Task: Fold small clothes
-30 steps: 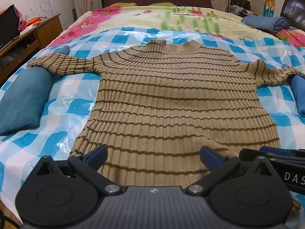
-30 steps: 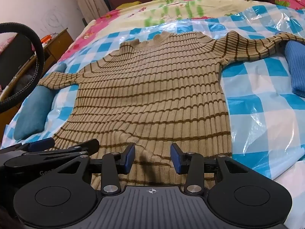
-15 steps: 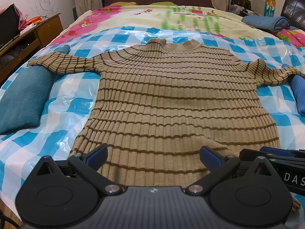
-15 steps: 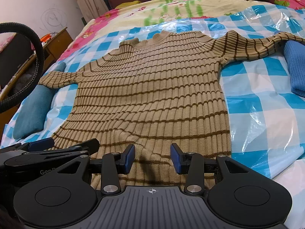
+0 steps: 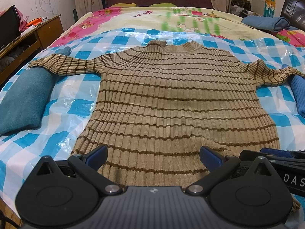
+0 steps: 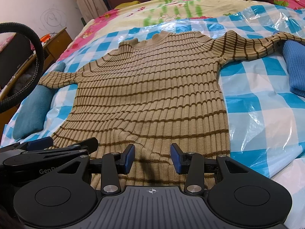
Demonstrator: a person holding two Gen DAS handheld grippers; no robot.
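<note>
A: We log the sweater lying flat, front up, on the plastic sheet covering the bed; collar at 12 o'clock, hem at 6. The sleeves run out to 9 and 3, their cuffs resting on the teal roll and the blue roll.

B: Tools? We read the left tool spread wide and the right tool spread narrower, both hovering over the hem, pinching nothing.

A: Agreed. Risks, as we judge them: the ribbed knit stretches, so a one-layer pinch at the hem could separate front from back. The slick sheet may slide or get nipped along with the fabric.

B: Also, draped cuffs could snag on the rolls, skewing the fold.
</note>
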